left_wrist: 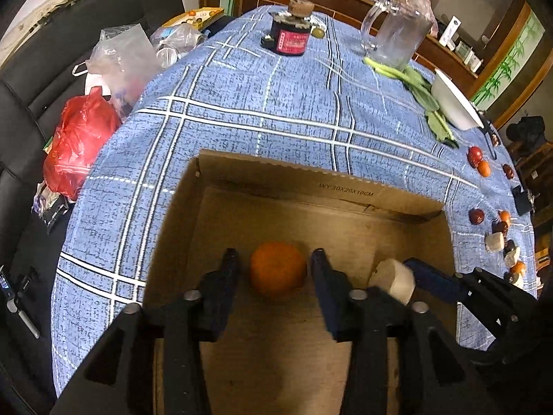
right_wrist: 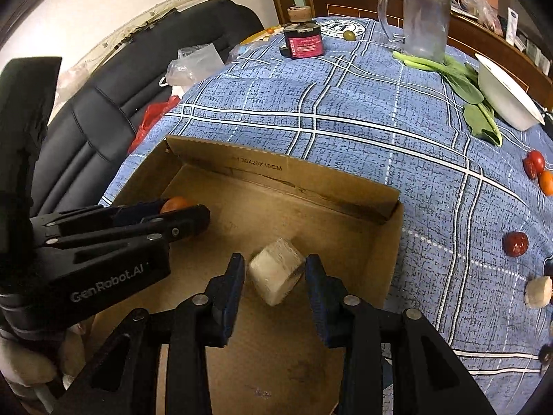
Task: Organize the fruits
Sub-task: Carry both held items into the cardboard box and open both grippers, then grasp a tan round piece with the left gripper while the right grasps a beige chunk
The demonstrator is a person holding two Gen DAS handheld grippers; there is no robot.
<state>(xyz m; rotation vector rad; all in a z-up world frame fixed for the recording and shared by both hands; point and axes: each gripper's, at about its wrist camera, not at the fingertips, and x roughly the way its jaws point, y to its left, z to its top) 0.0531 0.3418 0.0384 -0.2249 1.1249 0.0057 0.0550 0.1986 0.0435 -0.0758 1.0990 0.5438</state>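
Observation:
An open cardboard box [left_wrist: 311, 186] [right_wrist: 283, 180] sits on the blue plaid tablecloth. In the left wrist view, an orange [left_wrist: 278, 269] lies on the box floor between my left gripper's [left_wrist: 276, 259] open fingers, with a gap on both sides. In the right wrist view, a pale cut fruit chunk [right_wrist: 276, 271] sits between my right gripper's [right_wrist: 274, 264] fingers, which stand close to it; I cannot tell whether they press it. The chunk [left_wrist: 394, 280] and the right gripper [left_wrist: 435, 276] also show in the left wrist view. The left gripper [right_wrist: 186, 221] and the orange [right_wrist: 174, 204] show in the right wrist view.
Several red dates, small oranges and pale chunks [left_wrist: 477, 216] [right_wrist: 515, 243] lie scattered at the table's right edge. A white bowl [left_wrist: 452, 103], leafy greens [right_wrist: 463, 83], a glass pitcher [right_wrist: 427, 24] and a dark jar [left_wrist: 290, 34] stand farther back. Plastic bags [left_wrist: 79, 138] lie on the black seat at left.

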